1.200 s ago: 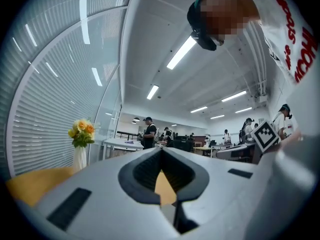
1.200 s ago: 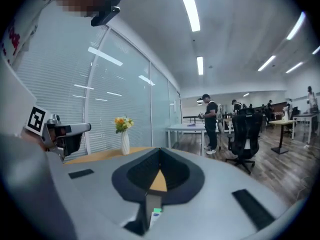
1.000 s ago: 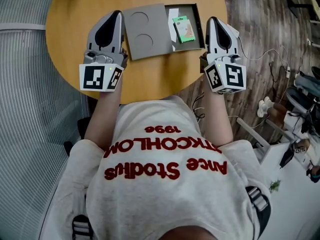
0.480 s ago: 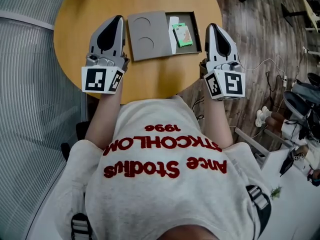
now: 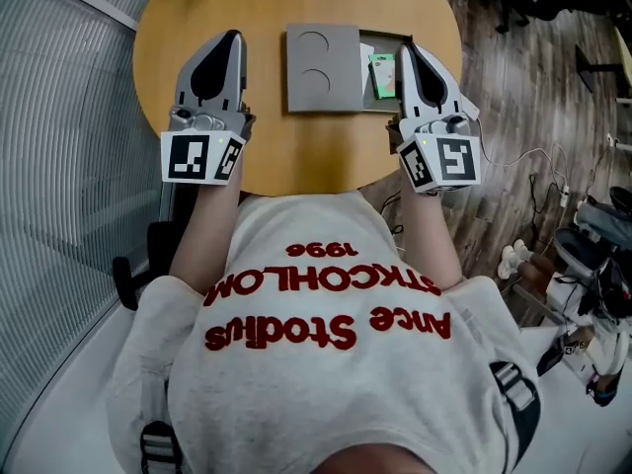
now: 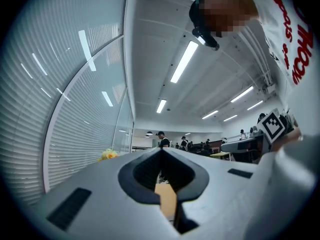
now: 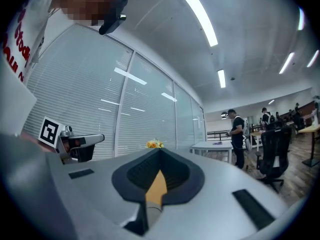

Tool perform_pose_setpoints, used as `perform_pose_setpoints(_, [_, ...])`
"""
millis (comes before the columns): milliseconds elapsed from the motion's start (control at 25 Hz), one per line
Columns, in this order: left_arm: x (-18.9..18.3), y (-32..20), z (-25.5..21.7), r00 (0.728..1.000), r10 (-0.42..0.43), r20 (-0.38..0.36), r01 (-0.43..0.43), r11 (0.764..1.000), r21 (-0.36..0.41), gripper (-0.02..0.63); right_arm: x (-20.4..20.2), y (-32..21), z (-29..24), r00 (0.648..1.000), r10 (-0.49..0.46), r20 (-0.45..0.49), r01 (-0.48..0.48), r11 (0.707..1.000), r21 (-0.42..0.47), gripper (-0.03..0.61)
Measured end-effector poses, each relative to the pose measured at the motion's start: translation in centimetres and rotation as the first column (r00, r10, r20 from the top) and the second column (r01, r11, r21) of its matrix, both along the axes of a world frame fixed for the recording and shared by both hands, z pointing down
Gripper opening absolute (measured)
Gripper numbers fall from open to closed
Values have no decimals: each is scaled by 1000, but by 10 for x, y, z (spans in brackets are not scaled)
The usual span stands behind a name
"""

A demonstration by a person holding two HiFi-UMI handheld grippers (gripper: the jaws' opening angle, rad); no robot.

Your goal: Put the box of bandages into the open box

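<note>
On the round wooden table point(image 5: 197, 8) a flat grey lid point(image 5: 322, 67) with two round dents lies beside the dark open box point(image 5: 387, 37). A green box of bandages point(image 5: 382, 74) rests inside the open box, next to a white sheet. My left gripper point(image 5: 233, 36) hovers left of the lid, jaws together, empty. My right gripper point(image 5: 406, 47) is shut and empty too; it covers the open box's right side in the head view. In both gripper views the jaws meet at their tips, left gripper point(image 6: 161, 150) and right gripper point(image 7: 159, 149), pointing out across the room.
The table's near edge runs just in front of the person's body. Wooden floor with cables point(image 5: 533, 166) lies to the right. A small yellow object point(image 7: 154, 144) sits at the table's far side. Glass walls with blinds and distant people point(image 7: 235, 134) fill the background.
Both grippers have lifted, still shut and empty. In the head view the lid and open box slid right, and the right gripper now overlaps the box's right edge.
</note>
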State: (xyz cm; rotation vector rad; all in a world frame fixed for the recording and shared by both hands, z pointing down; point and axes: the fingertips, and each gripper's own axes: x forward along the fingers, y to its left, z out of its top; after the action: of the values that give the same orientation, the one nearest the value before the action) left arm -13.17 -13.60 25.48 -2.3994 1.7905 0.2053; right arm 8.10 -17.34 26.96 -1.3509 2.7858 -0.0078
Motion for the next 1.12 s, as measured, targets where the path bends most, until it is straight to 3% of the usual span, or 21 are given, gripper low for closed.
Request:
perform_pose_setpoints(440, [-38,28,-6,993,-117,23,117,993,-9,6,-42,1,-12,992,-126,18,126,992,5,6])
perform_pose_setpoints(1120, [-33,24,-10,997,-73,18,73,997,-6,6,-31,5,-15,997,-78,8,78,997,-3,6])
